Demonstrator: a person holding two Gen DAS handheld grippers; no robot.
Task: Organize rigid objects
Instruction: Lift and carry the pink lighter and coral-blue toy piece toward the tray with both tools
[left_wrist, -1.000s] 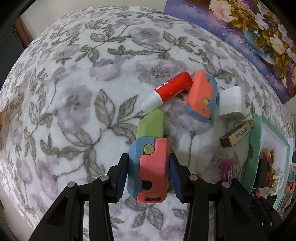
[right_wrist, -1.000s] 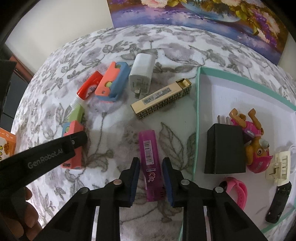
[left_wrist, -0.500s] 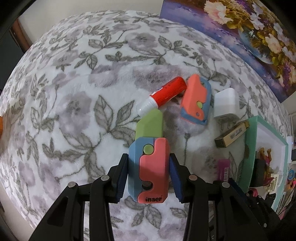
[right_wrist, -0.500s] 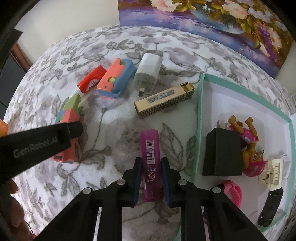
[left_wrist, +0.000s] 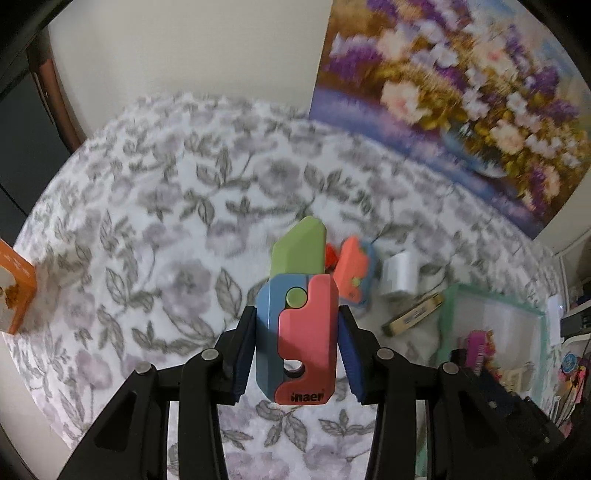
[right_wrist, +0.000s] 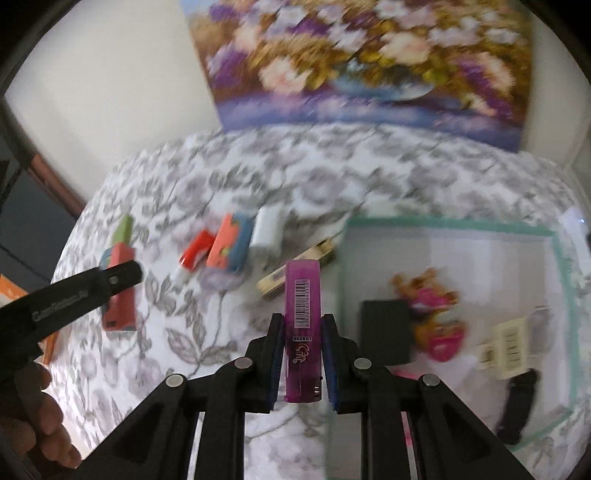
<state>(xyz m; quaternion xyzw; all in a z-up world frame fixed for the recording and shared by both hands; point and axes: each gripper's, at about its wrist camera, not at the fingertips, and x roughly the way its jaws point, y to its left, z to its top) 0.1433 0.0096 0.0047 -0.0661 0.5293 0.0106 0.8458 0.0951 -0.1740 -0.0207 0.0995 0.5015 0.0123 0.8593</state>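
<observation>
My left gripper (left_wrist: 297, 350) is shut on a toy knife (left_wrist: 299, 325) with a blue and coral handle and a green blade, held above the floral blanket. That toy knife (right_wrist: 120, 280) and a left finger (right_wrist: 110, 284) also show at the left of the right wrist view. My right gripper (right_wrist: 303, 350) is shut on a purple lighter (right_wrist: 302, 332), lifted off the blanket. On the blanket lie a second coral and blue toy (right_wrist: 231, 247), a red glue stick (right_wrist: 194, 254), a white charger (right_wrist: 266, 230) and a gold box (right_wrist: 273, 284).
A teal-rimmed tray (right_wrist: 443, 223) at the right holds a black adapter (right_wrist: 386, 330), a pink toy figure (right_wrist: 437, 317), a cream clip (right_wrist: 506, 343) and a black item (right_wrist: 517, 406). A flower painting (right_wrist: 369, 62) leans on the wall. An orange box (left_wrist: 16, 284) stands at the left edge.
Both grippers have risen off the blanket, each carrying its object. The right jaws closed tighter on the purple lighter. Both views now tilt up and show more wall and painting.
</observation>
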